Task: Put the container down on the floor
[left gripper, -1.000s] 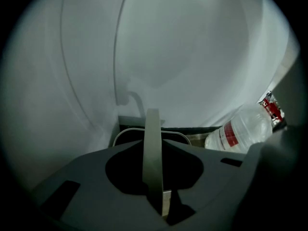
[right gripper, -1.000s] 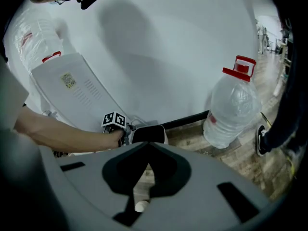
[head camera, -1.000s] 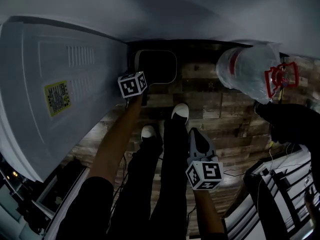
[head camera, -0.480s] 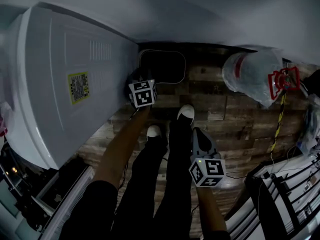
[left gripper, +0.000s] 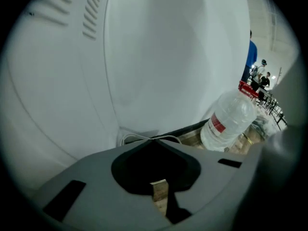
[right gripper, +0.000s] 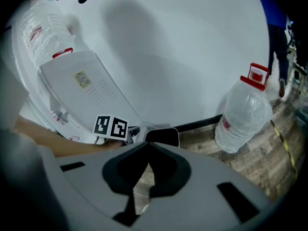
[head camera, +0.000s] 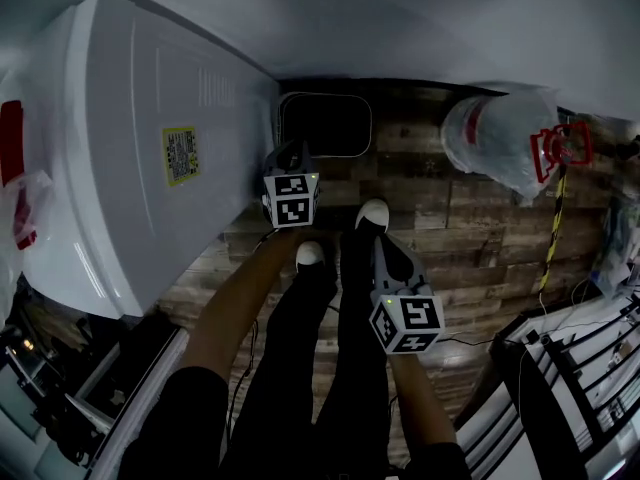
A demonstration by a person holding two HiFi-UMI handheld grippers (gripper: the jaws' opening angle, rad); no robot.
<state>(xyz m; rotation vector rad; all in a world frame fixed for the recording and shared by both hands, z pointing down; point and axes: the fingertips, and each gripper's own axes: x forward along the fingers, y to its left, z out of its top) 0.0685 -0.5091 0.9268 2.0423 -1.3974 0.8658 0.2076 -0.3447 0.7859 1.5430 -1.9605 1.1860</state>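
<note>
The container (head camera: 322, 125), a dark, shallow box with a pale rim and rounded corners, sits flat on the wooden floor (head camera: 440, 218), its far edge against the black skirting at the foot of the wall. The left tool (head camera: 289, 154) reaches down to the corner nearest the person. In the left gripper view its jaws are drawn together, tips pinched on the thin pale rim, with floorboards showing in the gap behind the tips. Just to the left of the container stands a large white appliance (head camera: 130, 168) bearing a yellow label. The person's two pale-toed shoes (head camera: 372, 214) stand just short of the container. The right tool (head camera: 380, 241) hangs beside the right leg, well apart from the container, jaws closed with nothing between them. Further right, a big clear water jug (head camera: 500, 143) with a red label and a red handle stands on the floor by the wall.
</note>
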